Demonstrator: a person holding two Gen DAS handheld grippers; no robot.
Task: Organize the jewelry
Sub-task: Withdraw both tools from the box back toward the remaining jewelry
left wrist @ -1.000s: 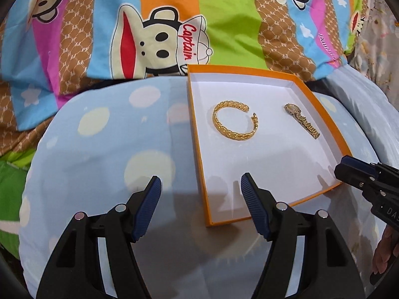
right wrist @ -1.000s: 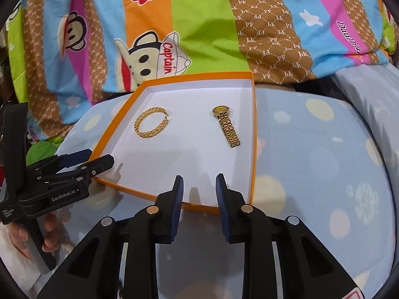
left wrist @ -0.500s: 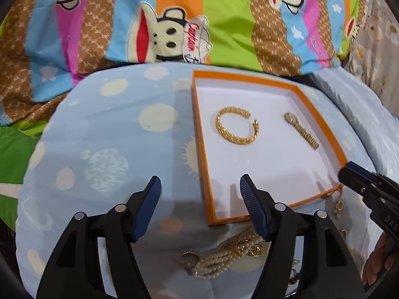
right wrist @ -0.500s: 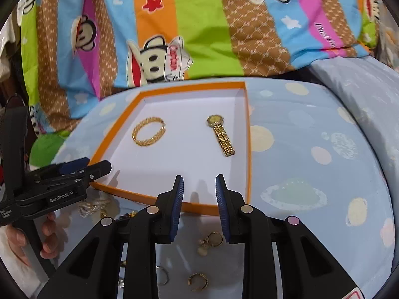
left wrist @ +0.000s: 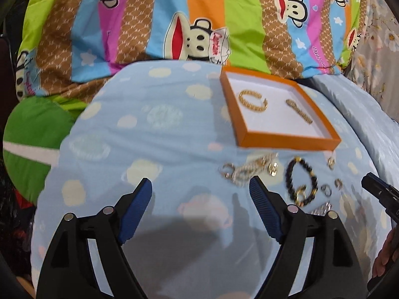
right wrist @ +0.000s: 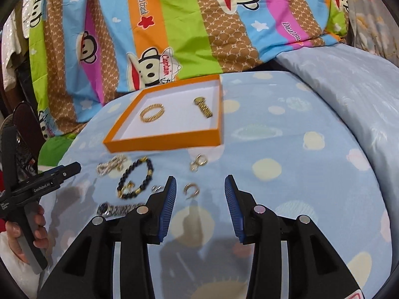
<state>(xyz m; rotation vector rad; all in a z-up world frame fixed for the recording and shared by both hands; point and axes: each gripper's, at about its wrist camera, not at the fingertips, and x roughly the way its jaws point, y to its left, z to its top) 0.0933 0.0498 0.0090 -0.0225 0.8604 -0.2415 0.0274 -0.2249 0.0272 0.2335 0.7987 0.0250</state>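
Observation:
An orange tray with a white floor lies on the blue spotted sheet. In it are a gold bangle and a gold watch. In front of the tray lie loose pieces: a black bead bracelet, a pearl bracelet, several gold rings and hoops, and a silver watch. My left gripper hovers left of the pile, jaws opening, nothing between them. My right gripper hovers by the hoops, jaws opening and empty.
A striped monkey-print quilt rises behind the tray. A green cushion lies at the left and a pale blue duvet at the right. A hand holds the left gripper's handle at the right wrist view's left edge.
Both grippers have drawn back from the tray, which now looks smaller and farther. The loose jewelry in front of it has come into view. Both pairs of jaws stand wider.

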